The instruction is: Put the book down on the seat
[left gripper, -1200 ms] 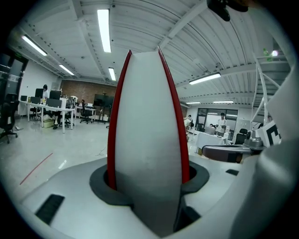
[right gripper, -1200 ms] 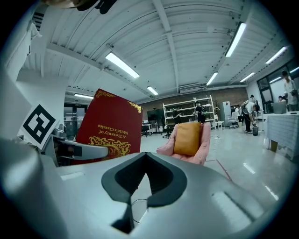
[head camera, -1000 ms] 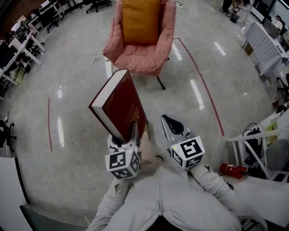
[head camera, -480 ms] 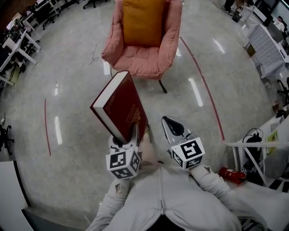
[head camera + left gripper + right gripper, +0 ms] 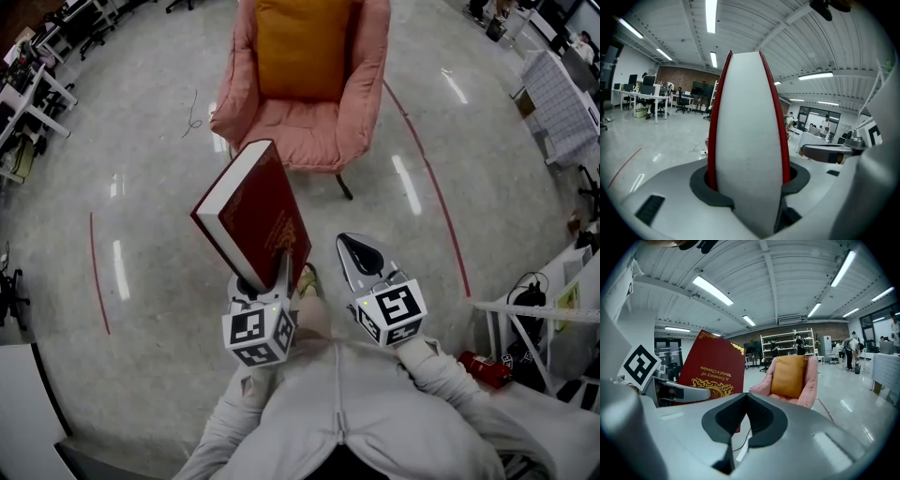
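A thick red book [image 5: 253, 211] with gold lettering stands tilted in my left gripper [image 5: 267, 274], whose jaws are shut on its lower end. In the left gripper view its white page edge [image 5: 747, 140] fills the middle between the jaws. My right gripper [image 5: 351, 247] is beside it on the right, shut and empty, and the book's cover [image 5: 710, 373] shows at the left of its view. Ahead stands a pink armchair [image 5: 305, 131] with an orange cushion [image 5: 300, 47] against its back. The seat [image 5: 300, 136] in front of the cushion is bare and lies beyond both grippers.
A red line [image 5: 431, 178] runs along the shiny floor right of the chair. Desks and office chairs [image 5: 28, 94] line the far left. A white rack with cables [image 5: 534, 309] and a red cylinder [image 5: 483, 367] are at the right, and a cloth-covered table [image 5: 562, 89] farther back.
Both grippers and the book have moved forward toward the armchair, which now sits closer and lower in the head view. The grip on the book is unchanged.
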`<state>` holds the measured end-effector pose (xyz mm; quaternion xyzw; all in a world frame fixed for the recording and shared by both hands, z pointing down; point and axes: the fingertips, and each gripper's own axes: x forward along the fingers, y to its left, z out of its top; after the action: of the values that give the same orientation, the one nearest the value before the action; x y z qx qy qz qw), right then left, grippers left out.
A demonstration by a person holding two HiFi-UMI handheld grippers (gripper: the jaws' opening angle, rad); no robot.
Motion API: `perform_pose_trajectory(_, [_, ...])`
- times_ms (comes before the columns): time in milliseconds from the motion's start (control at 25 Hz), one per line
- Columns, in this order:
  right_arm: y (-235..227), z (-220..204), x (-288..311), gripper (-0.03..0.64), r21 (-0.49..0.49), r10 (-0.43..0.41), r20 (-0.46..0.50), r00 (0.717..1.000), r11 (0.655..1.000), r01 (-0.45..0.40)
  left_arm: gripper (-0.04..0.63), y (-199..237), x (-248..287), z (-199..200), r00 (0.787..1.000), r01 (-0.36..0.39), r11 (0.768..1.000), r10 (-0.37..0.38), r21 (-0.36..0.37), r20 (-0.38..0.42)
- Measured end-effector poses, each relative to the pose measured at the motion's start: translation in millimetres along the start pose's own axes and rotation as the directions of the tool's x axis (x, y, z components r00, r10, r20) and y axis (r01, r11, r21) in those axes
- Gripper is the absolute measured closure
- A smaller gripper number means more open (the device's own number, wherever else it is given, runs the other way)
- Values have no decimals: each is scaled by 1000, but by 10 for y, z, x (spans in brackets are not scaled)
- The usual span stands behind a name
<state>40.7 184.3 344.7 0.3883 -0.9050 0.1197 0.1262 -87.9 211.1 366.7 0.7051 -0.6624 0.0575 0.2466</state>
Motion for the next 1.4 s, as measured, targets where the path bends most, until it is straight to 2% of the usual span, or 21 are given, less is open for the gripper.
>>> perform_pose_trajectory(400, [-156, 331, 543, 617, -15, 8, -20, 1000, 1000, -9, 345, 197, 507, 432, 1000, 14, 1000, -14, 8, -16])
perform_pose_trajectory(1000, [-400, 646, 1408, 617, -12, 45, -9, 999, 999, -45, 345, 510, 1164, 744, 999, 1, 1000, 0, 22, -40])
perform_pose_trajectory(1400, [-572, 688, 1666, 617, 9, 15, -30, 999, 1000, -15, 345, 633, 1522, 842, 998, 9, 999, -6, 35, -69])
